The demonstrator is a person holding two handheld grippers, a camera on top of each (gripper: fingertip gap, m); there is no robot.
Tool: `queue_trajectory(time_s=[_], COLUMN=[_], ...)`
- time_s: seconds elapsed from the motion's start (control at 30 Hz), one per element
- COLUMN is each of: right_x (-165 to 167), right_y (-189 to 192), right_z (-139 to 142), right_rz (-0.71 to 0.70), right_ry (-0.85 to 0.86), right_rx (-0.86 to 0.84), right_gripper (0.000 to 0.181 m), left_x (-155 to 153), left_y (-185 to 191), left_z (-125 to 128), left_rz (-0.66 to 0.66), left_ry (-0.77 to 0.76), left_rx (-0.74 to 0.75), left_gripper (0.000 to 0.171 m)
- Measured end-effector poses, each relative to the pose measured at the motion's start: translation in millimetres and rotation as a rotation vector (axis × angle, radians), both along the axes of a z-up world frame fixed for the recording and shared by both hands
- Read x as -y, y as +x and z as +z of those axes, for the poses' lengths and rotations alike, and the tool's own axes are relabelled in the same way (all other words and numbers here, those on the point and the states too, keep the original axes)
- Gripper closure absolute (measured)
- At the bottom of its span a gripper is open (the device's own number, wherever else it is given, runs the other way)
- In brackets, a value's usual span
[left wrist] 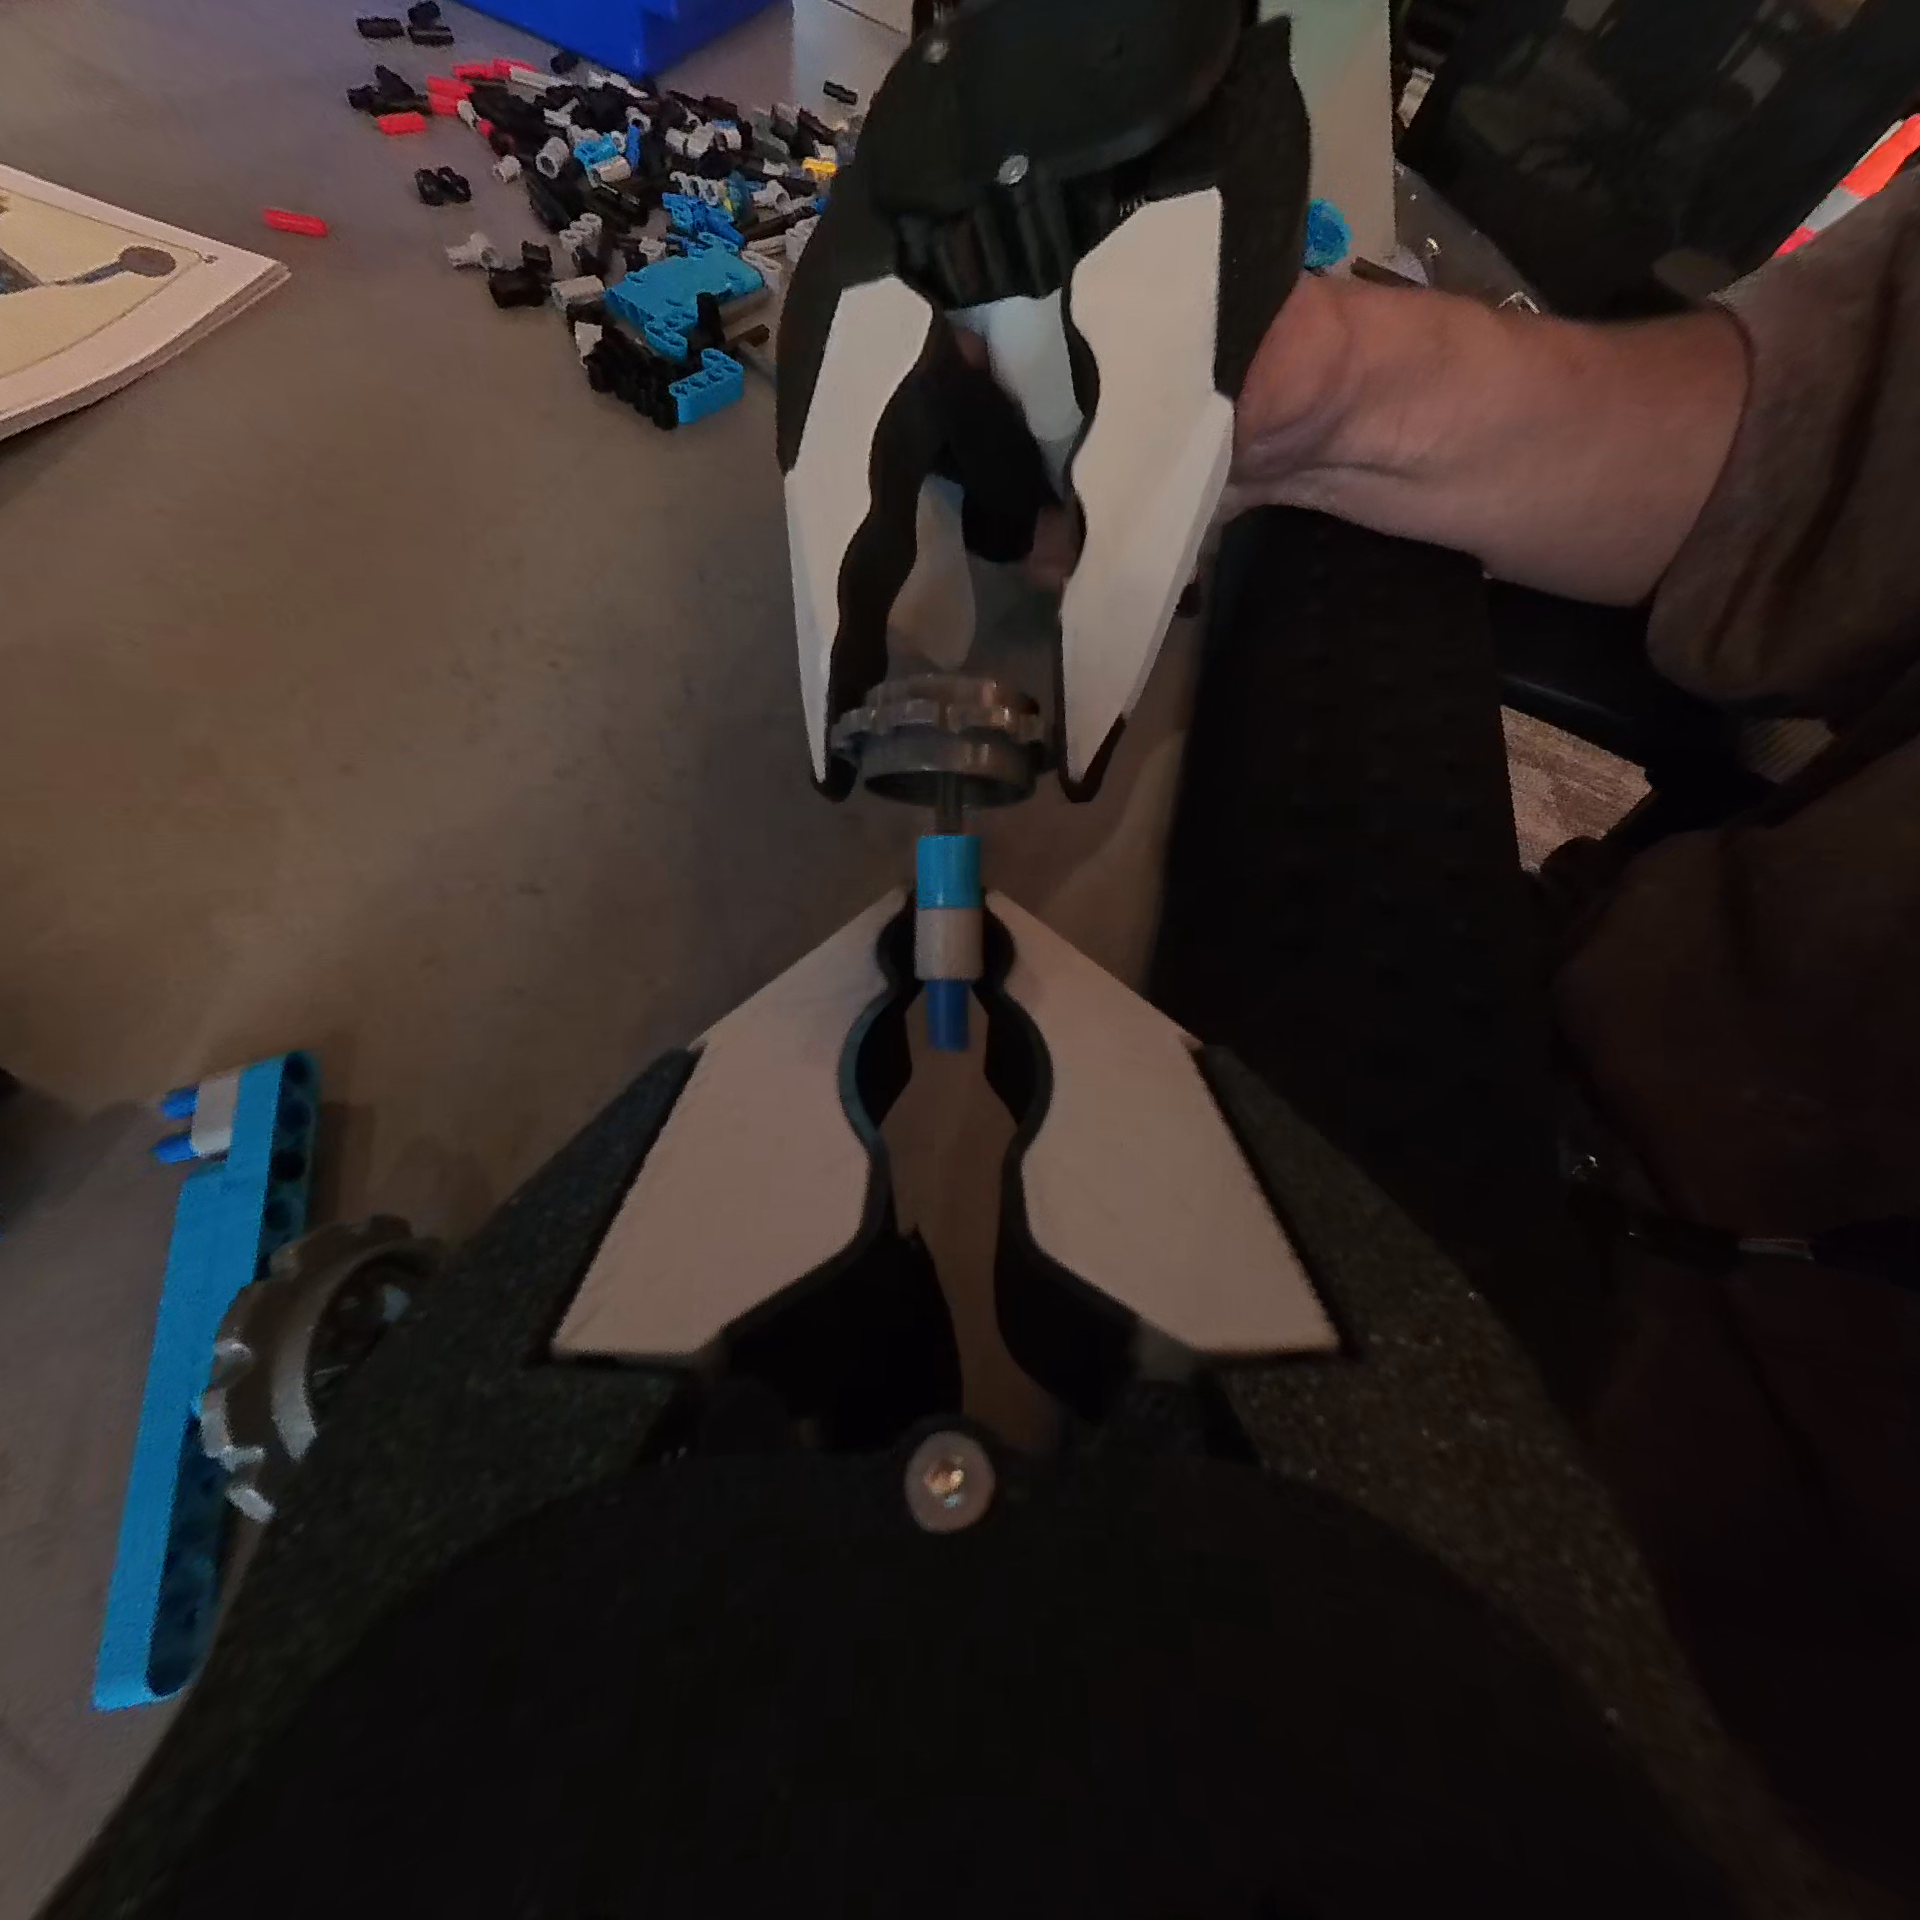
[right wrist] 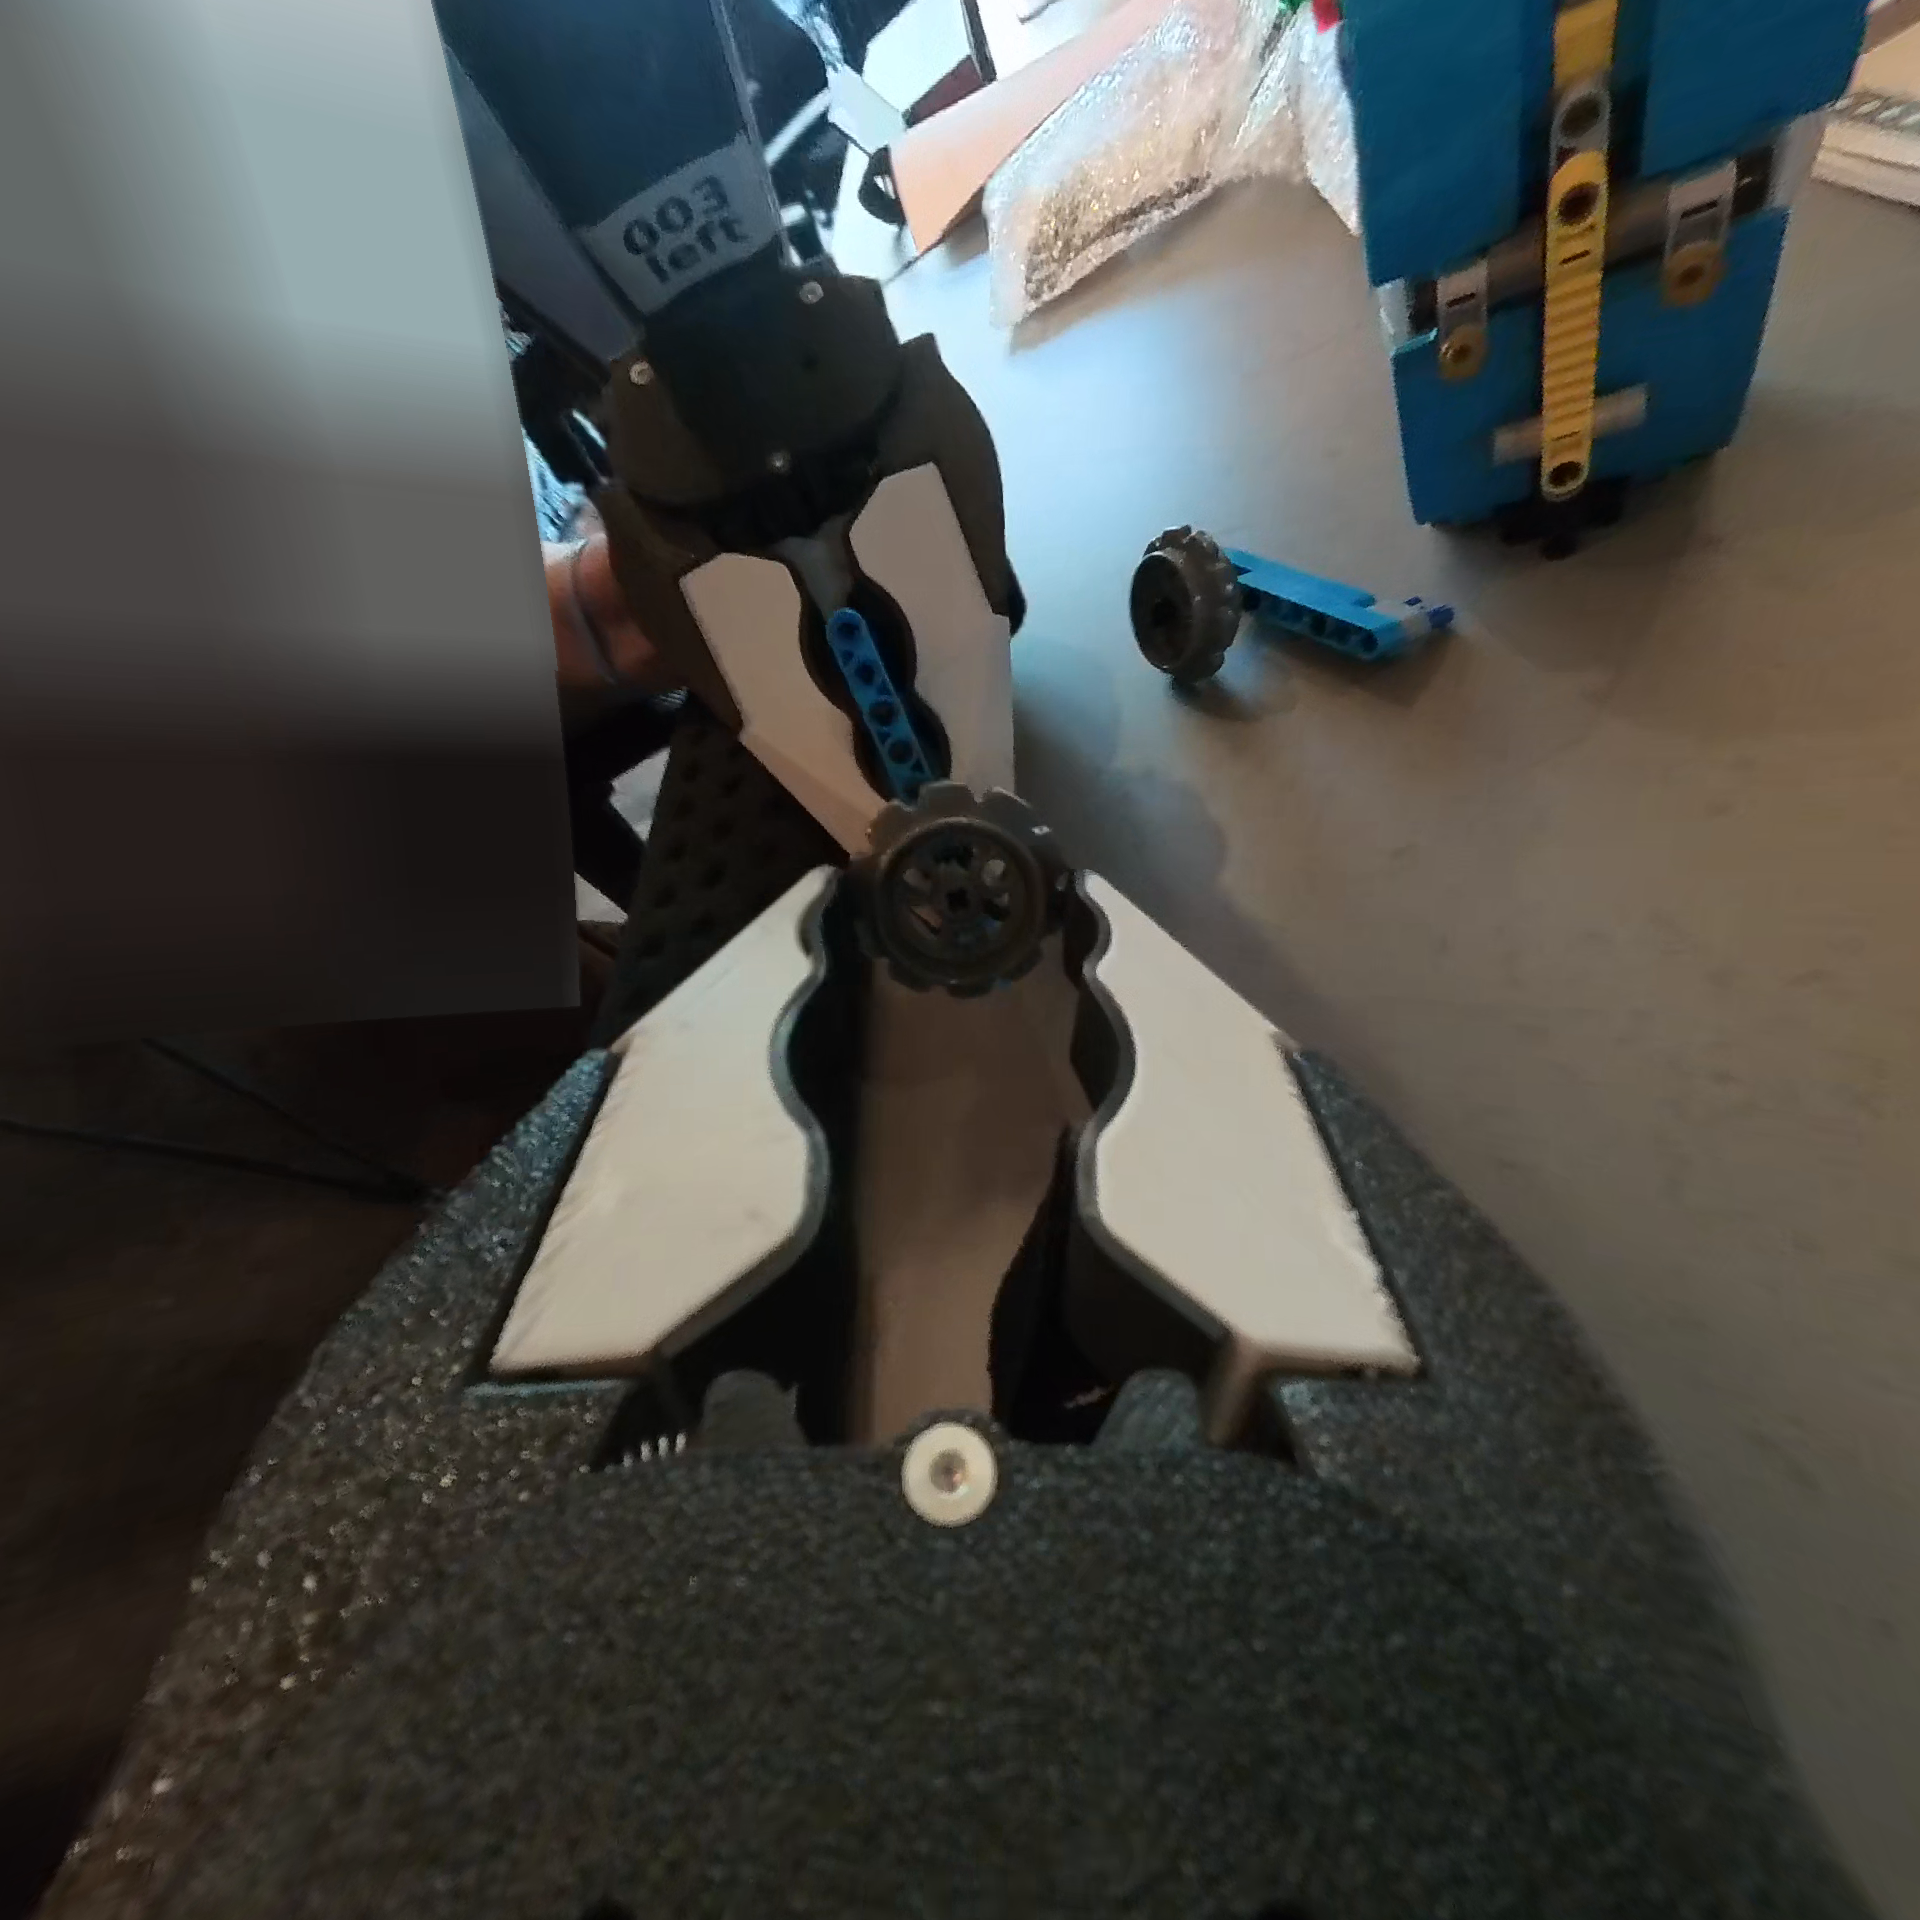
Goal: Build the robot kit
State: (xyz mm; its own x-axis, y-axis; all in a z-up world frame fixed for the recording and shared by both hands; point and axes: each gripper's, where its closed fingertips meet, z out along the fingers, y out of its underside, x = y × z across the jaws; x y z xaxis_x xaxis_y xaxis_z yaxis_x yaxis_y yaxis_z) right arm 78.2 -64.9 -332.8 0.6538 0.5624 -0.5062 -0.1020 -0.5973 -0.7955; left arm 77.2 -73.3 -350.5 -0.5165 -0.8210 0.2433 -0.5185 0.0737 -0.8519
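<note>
The left gripper (left wrist: 948, 940) pinched a blue beam (right wrist: 881, 707) end-on; the right gripper (right wrist: 961, 914) clamped a grey wheel (right wrist: 966, 902) (axle bridging them), far of it

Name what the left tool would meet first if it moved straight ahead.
Most likely the dark grey toothed wheel held in the right tool. The left tool grips a blue and grey beam pointing at it.

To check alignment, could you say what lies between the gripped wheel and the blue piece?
Only a thin black axle from the grey wheel toward the blue piece; the left wrist view shows it.
</note>
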Motion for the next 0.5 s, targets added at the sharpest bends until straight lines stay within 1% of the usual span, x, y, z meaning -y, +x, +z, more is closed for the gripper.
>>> queue_trajectory(time_s=[0.03, 0.17, 0.27, 0.33, 0.5], right_x=[-0.2, 1.5, 4.0, 3.5, 2.2], right_y=[-0.1, -0.5, -1.1, -1.3, -1.9], right_z=[0.3, -6.1, -14.3, -13.1, -15.2], right_rz=[0.003, 0.015, 0.02, 0.017, 0.002], right_ry=[-0.006, -0.017, -0.022, -0.018, 0.035], right_rx=[-0.016, 0.033, 0.101, 0.091, 0.198], right_gripper=[0.139, 0.139, 0.139, 0.139, 0.14], left_x=[-0.1, 0.8, 1.5, 1.0, 0.1], left_y=[0.2, -0.1, -0.7, -0.5, -0.6], left_z=[-0.4, -6.7, -13.4, -12.4, -15.0], left_rz=[0.002, 0.0, -0.003, 0.0, 0.004], left_ry=[0.004, 0.061, 0.126, 0.12, 0.134], left_rx=[0.0, -0.012, -0.022, -0.019, -0.029], left_gripper=[0.167, 0.167, 0.168, 0.168, 0.168])
